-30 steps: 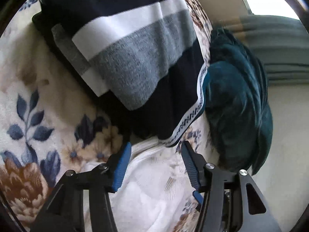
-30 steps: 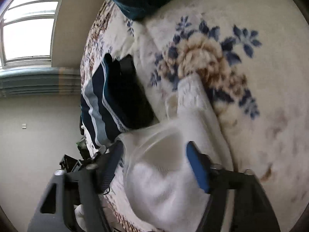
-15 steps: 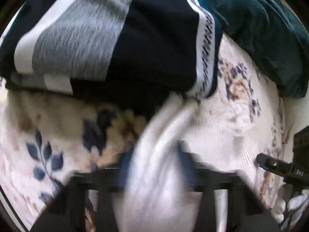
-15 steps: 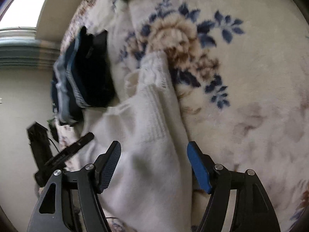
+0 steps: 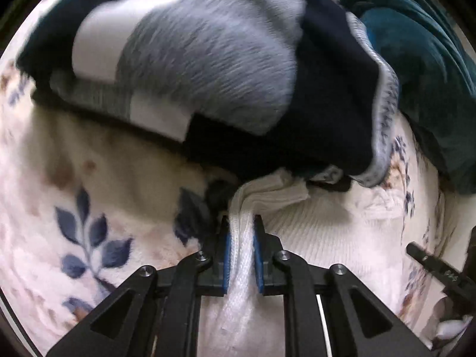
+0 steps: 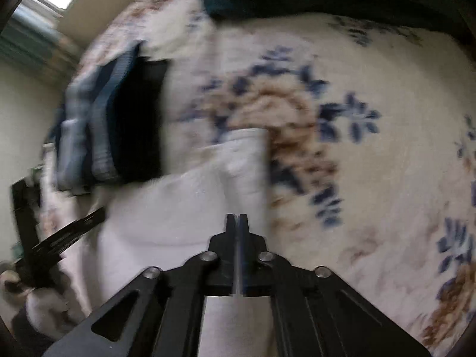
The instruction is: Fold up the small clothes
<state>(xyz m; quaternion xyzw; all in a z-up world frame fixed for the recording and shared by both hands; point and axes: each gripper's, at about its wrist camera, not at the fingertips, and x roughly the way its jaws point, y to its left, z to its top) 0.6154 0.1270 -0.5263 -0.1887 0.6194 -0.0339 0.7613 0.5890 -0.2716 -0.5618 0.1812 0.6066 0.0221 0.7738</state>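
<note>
Both tongs, left [image 5: 241, 250] and, seemingly, right [image 6: 237, 232], pinch a soft, limp white knit [image 5: 324, 238]; gathered edges grip best.

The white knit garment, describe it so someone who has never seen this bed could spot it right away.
Start at the floral blanket covering the bed, then find the folded navy, grey and white striped sweater. Just in front of it lies the white knit garment, a bunched edge pinched in the left tool. It is the only plain white, ribbed piece there.
</note>
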